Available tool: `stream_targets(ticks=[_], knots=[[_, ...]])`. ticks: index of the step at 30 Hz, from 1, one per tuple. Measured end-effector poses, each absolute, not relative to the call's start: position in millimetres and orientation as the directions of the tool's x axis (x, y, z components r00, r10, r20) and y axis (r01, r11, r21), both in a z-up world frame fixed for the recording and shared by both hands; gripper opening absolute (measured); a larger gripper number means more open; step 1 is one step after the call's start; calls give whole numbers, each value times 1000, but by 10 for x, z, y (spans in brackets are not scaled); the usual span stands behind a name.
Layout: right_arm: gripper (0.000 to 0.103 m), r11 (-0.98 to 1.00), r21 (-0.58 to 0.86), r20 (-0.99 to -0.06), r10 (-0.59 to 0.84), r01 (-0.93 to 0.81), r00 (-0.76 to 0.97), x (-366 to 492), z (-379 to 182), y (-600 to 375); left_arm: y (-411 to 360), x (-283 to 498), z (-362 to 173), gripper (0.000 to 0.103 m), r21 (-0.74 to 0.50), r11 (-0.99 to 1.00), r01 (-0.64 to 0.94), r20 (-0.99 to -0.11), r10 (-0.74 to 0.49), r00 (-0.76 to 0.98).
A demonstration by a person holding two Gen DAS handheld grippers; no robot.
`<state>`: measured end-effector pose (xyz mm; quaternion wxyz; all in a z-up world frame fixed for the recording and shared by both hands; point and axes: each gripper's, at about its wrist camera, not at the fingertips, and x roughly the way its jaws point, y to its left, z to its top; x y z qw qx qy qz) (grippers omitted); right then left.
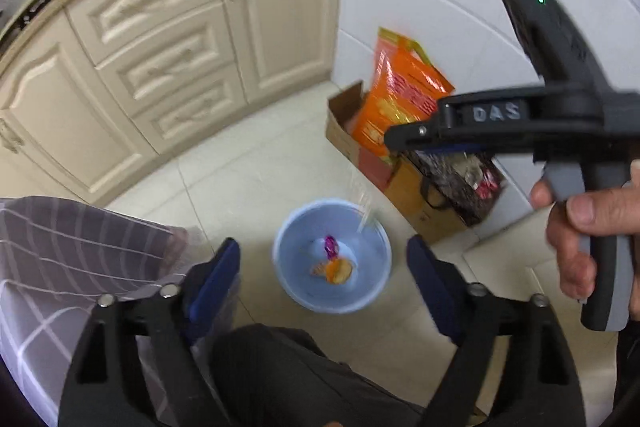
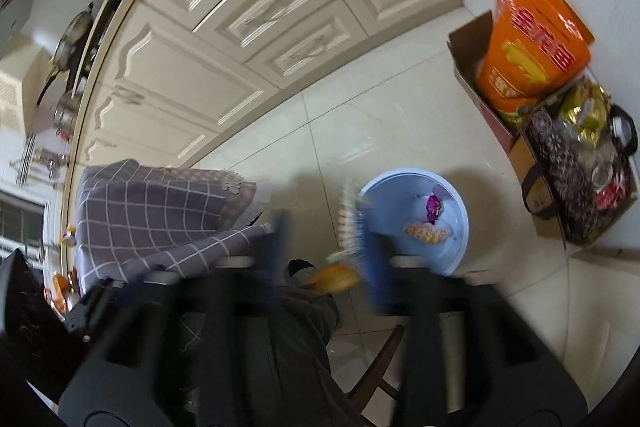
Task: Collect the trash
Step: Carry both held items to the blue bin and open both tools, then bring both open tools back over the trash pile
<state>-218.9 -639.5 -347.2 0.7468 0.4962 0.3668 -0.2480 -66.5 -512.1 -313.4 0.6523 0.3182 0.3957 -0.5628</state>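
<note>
A light blue bin (image 1: 296,267) stands on the floor tiles, with a purple wrapper (image 1: 331,245) and an orange wrapper (image 1: 338,271) lying in it. My left gripper (image 1: 324,267) hangs above it, blue pads wide apart with nothing between them. My right gripper (image 1: 394,143) is up to the right, held by a hand (image 1: 580,227). A blurred clear wrapper (image 1: 366,211) is in the air over the bin's rim. In the right wrist view my right gripper (image 2: 326,251) is open beside the bin (image 2: 460,227). A clear wrapper (image 2: 346,223) and an orange piece (image 2: 336,277) show loose and blurred between its fingers.
Cream cabinets (image 1: 180,59) line the far side. A cardboard box (image 1: 340,131) with an orange bag (image 1: 400,95) and a dark patterned bag (image 2: 580,179) stand against the white wall, right of the bin. A grey checked cloth (image 1: 60,259) hangs at the left. Dark trousers (image 1: 280,367) fill the near edge.
</note>
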Motion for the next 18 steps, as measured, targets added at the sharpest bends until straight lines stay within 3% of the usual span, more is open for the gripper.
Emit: stream_targets(ticks=[2,5,18], knots=[[79,380,563,-792,-5,734,610,-2199,-3478,-6370,-5051,-589,-3056,87,-24,195,981,-867,-492,77],[97,379,548,-796,-36,746,604,-2215,-3423,-6319,-4938,-497,-2912,90,-21,240,971,-848,-518,110],[97,499,509,-761,-120,701,638,-1916,-2650,-5991,-4214,-356,-1908,94,-45,359,932,-681,-694,234]])
